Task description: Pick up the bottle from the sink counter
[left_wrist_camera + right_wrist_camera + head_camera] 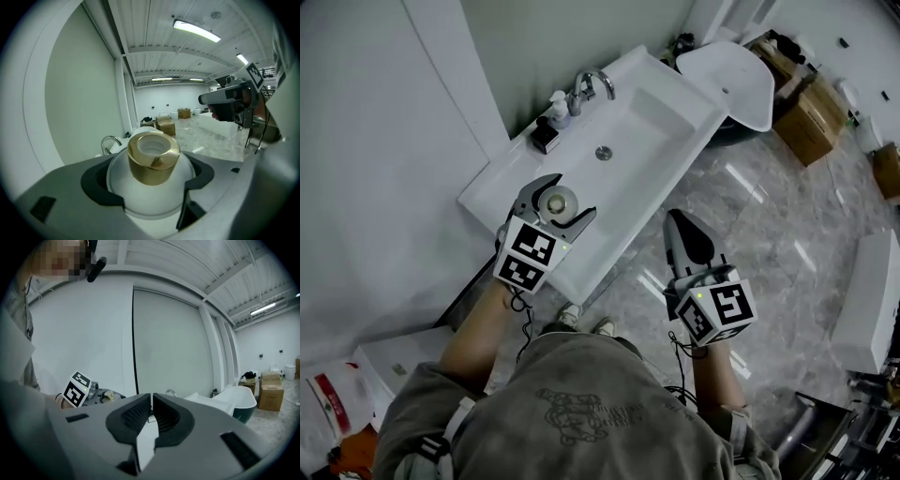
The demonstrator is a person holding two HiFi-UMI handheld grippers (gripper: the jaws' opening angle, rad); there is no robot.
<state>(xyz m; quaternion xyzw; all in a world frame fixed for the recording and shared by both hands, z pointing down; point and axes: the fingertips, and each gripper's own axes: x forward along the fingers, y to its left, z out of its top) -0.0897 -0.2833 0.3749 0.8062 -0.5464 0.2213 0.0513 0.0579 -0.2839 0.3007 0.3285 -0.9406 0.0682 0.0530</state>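
Note:
A white round bottle (561, 201) with a gold cap (153, 157) sits between the jaws of my left gripper (555, 199), which is shut on the bottle's body (151, 197). The cap points away from the gripper. In the head view the bottle is over the near left end of the white sink counter (502, 183). My right gripper (686, 230) hangs over the marble floor, to the right of the counter, jaws shut with nothing between them (152, 412). The right gripper view shows the left gripper's marker cube (77, 389) off to its left.
On the counter's far side stand a chrome faucet (591, 87), a small white dispenser (558, 105) and a black object (546, 137). The basin has a drain (603, 153). A white bathtub (736, 80) and cardboard boxes (811, 117) lie beyond. A wall runs along the left.

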